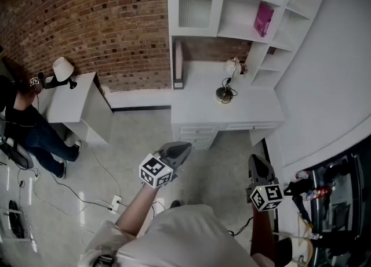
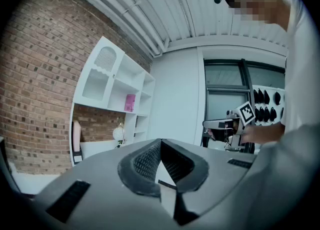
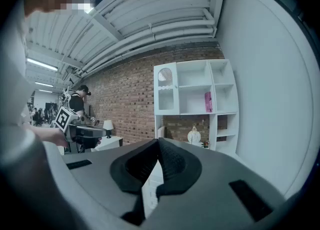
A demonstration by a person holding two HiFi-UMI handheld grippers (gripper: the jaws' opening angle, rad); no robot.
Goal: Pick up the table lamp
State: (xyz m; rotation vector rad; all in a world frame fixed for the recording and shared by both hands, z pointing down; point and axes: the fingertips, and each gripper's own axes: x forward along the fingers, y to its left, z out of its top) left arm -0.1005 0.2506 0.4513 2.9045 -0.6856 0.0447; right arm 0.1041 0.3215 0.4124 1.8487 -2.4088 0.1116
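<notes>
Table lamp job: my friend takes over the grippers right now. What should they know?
Left gripper: shut, empty, held over the floor.
Right gripper: shut, empty, also over the floor.
Table lamp: stands on the white desk under the shelves, well ahead of both grippers, untouched.
Done: nothing yet.
Left: walk up to the desk, open a gripper, close it on the lamp, lift.
</notes>
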